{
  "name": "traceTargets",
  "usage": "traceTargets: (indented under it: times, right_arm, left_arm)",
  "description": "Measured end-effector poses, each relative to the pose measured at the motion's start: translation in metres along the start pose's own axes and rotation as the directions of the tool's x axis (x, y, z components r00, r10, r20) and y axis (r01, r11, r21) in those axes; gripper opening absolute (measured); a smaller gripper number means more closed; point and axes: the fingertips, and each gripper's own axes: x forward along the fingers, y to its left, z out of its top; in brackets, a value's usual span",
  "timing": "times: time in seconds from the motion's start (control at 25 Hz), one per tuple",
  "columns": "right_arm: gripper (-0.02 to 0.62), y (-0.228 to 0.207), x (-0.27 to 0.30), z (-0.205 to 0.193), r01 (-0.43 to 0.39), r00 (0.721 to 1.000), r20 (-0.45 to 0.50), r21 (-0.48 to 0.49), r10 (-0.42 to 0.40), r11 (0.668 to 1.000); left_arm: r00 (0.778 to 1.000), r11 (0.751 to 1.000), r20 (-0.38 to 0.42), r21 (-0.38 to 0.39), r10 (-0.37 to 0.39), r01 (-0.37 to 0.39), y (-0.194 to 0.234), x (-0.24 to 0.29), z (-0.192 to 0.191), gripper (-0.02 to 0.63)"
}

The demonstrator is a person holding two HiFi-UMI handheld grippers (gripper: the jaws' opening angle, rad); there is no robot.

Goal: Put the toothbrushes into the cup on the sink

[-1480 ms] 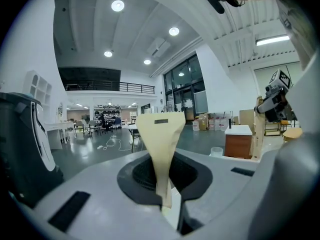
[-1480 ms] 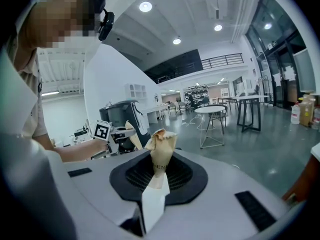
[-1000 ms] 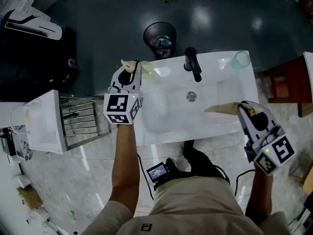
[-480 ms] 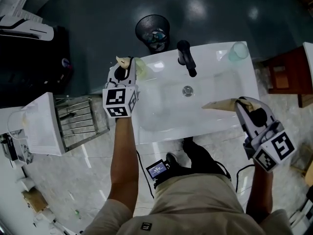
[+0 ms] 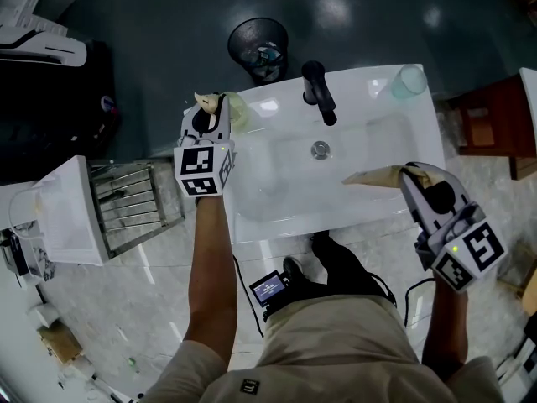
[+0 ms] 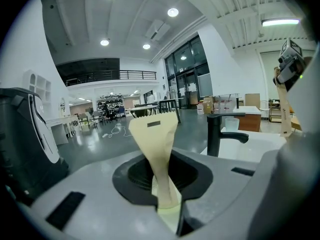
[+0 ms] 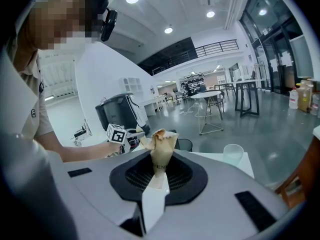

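My left gripper (image 5: 215, 112) hangs over the back left corner of the white sink (image 5: 277, 223). It is shut on a tan paper-wrapped toothbrush (image 6: 156, 134), whose end sticks out past the jaws (image 5: 207, 101). My right gripper (image 5: 409, 177) is over the sink's front right part, shut on a second wrapped toothbrush (image 5: 376, 177) that points left across the basin and stands up between the jaws (image 7: 161, 149). The pale translucent cup (image 5: 410, 81) stands empty on the sink's back right corner, far from both grippers; the cup (image 7: 233, 154) also shows ahead of the right gripper.
A black faucet (image 5: 319, 92) rises at the back middle of the sink, above the drain (image 5: 320, 149). A black waste bin (image 5: 258, 47) stands behind the sink. A wire rack (image 5: 134, 201) and a white cabinet (image 5: 63, 212) stand left, a red-brown stand (image 5: 495, 133) right.
My left gripper has sunk a little over the sink's back left corner, still holding its toothbrush. The right gripper has stayed in place.
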Motion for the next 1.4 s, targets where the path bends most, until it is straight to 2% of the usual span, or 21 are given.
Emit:
traceTargets:
  times: [0.16, 0.56, 0.84, 1.04, 1.4]
  right_arm:
    - [0.041, 0.002, 0.0, 0.001, -0.003, 1.0, 0.003, -0.001, 0.003, 1.0]
    - [0.041, 0.024, 0.005, -0.004, -0.018, 1.0, 0.007, -0.011, 0.018, 1.0]
    - [0.041, 0.041, 0.002, 0.0, -0.029, 0.999, 0.018, -0.024, 0.03, 0.999]
    - [0.041, 0.06, -0.001, 0.002, -0.044, 0.999, 0.027, -0.037, 0.045, 0.998]
    - [0.041, 0.075, -0.013, 0.002, -0.036, 0.998, 0.042, -0.046, 0.038, 0.998]
  left_arm:
    - [1.0, 1.0, -0.01, 0.018, 0.003, -0.003, -0.001, -0.003, -0.001, 0.052]
    - [1.0, 0.999, -0.004, 0.037, -0.003, 0.003, 0.006, -0.023, -0.004, 0.141]
    - [0.999, 0.998, 0.028, 0.068, -0.017, 0.015, 0.005, -0.046, 0.015, 0.143]
    - [0.999, 0.997, 0.01, 0.065, -0.048, 0.047, 0.004, -0.042, 0.007, 0.148]
    - [0.997, 0.996, -0.012, 0.043, -0.074, 0.075, 0.002, -0.051, 0.004, 0.247]
